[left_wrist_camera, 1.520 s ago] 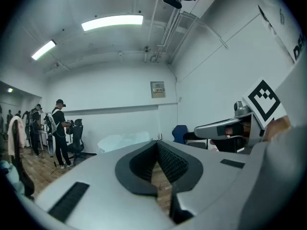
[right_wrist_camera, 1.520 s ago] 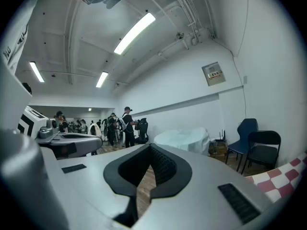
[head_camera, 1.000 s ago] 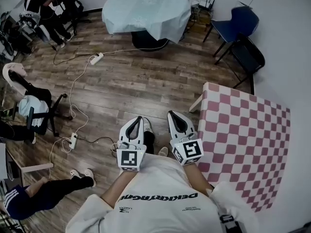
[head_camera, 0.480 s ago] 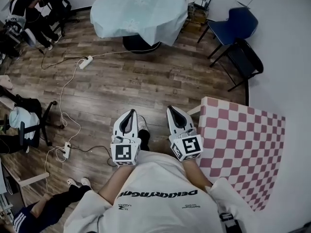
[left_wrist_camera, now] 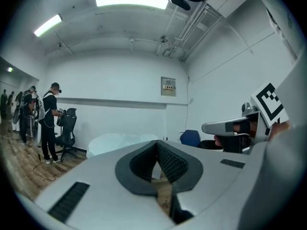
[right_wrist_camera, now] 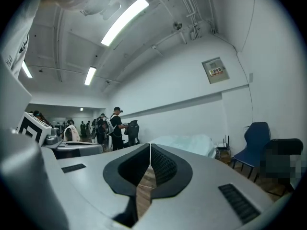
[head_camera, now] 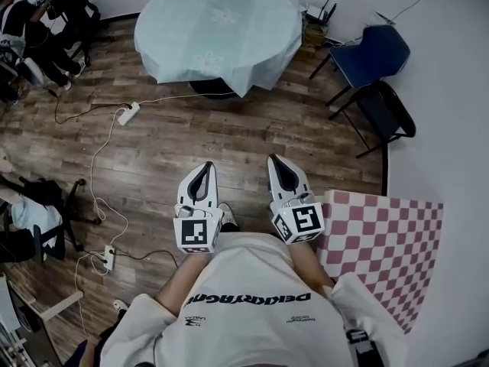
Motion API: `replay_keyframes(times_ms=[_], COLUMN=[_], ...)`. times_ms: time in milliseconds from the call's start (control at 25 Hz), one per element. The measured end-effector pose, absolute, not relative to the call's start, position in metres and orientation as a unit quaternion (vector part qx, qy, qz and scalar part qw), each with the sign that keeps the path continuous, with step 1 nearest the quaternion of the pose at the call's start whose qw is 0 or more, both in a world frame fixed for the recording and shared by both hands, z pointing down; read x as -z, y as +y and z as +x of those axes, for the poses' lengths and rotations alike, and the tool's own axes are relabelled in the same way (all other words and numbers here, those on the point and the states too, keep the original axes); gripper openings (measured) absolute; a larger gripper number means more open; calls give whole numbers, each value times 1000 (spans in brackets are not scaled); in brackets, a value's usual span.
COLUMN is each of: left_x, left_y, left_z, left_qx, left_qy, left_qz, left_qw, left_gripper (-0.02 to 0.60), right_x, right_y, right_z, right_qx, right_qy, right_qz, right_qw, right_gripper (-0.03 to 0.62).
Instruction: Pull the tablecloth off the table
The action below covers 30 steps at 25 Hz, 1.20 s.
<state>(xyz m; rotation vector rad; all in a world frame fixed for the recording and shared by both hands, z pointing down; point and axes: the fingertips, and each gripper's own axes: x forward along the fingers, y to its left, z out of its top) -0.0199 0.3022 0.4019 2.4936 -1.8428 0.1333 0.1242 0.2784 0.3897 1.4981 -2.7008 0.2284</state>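
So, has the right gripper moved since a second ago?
Yes. The right gripper has gone forward: its tip is now past the corner of the checkered table and closer to the round cloth-covered table.

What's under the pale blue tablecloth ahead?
Only a dark base shows below the hem of the tablecloth. The tabletop itself is fully covered, so nothing else can be made out.

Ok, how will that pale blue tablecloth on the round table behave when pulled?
Probably floppy: the pale blue tablecloth hangs in soft folds past the edge. Likely light, so it may bunch rather than slide flat. Nothing visible rests on it, so it should come away freely.
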Motion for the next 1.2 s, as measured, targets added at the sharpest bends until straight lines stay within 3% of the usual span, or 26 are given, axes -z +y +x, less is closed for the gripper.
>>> replay_keyframes(times_ms=[600,1200], left_x=[-413,-414], left_y=[160,-17], left_z=[-31,5], left_qx=[-46,-67], left_qy=[-573,-611], left_qz=[819,788], left_qw=[11,39], left_gripper=[15,15], right_x=[-400,-406], right_y=[136,-49], right_z=[95,134], right_qx=[-73,-103], right_qy=[-875,-893], right_qz=[478,437], right_qw=[30,42], right_gripper=[37,38])
